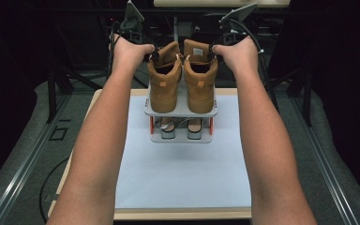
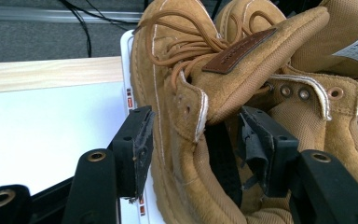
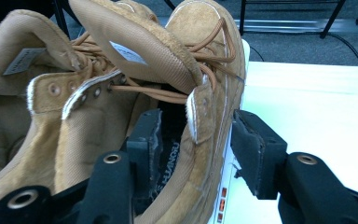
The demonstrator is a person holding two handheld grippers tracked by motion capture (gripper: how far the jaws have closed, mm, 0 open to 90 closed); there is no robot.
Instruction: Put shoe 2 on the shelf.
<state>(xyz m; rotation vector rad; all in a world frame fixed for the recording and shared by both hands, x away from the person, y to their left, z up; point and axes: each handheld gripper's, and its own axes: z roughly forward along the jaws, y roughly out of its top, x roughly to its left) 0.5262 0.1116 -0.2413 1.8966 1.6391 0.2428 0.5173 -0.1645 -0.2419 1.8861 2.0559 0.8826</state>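
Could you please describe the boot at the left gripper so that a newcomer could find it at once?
On the white mat stands a small two-tier shoe rack. Its top shelf carries two tan lace-up boots; yours is the left boot, whose collar sits between the left gripper fingers.

Tan boots (image 1: 183,79), grey rack (image 1: 182,136)

1. A two-tier shoe rack (image 1: 182,112) stands on the worktop (image 1: 183,178), toward its far end.
2. The left boot (image 1: 165,77) and right boot (image 1: 199,75) sit side by side on the top tier.
3. Another pair of shoes (image 1: 182,127) sits on the lower tier.
4. The left tool (image 1: 153,55) straddles the left boot's outer collar, and the right tool (image 1: 212,50) the right boot's.
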